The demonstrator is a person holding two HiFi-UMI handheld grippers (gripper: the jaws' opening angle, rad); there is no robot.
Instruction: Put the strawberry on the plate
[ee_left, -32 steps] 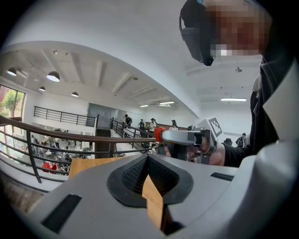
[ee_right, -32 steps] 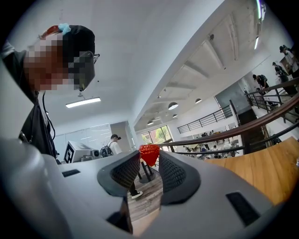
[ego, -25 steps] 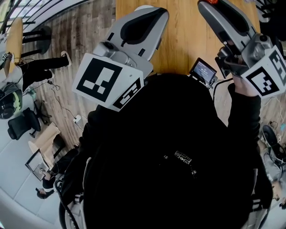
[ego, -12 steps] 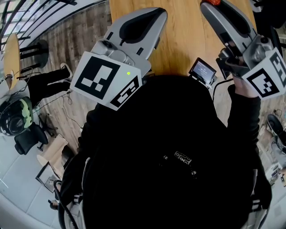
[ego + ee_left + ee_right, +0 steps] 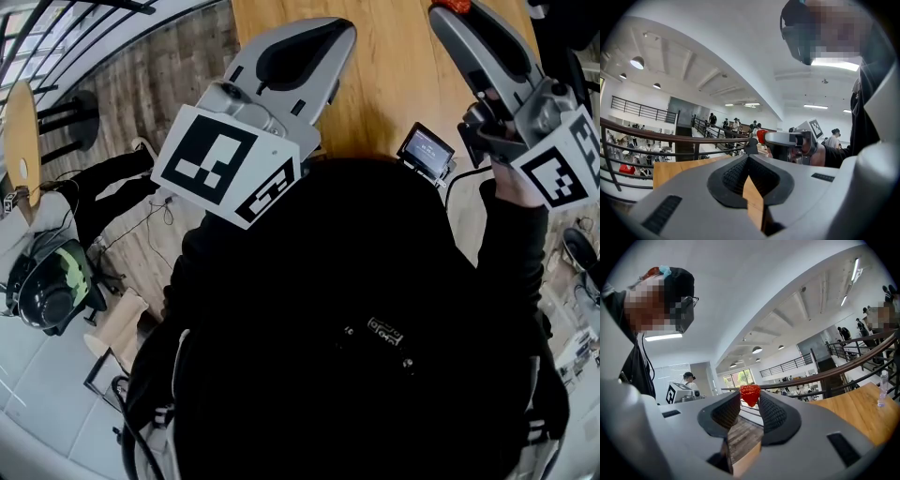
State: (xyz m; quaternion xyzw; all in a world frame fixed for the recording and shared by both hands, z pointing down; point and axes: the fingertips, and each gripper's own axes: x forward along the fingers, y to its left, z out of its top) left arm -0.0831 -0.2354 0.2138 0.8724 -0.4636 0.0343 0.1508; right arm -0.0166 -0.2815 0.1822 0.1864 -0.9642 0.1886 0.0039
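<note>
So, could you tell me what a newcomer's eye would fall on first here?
The red strawberry pinched at the tips of the right gripper, raised against the hall's ceiling. In the head view, the black-and-white marker cube on the left gripper, shut and empty above the wooden table.

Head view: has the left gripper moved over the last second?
No. The left gripper sits just as far left of the small screen at the wooden table edge as before, jaws shut and empty.
</note>
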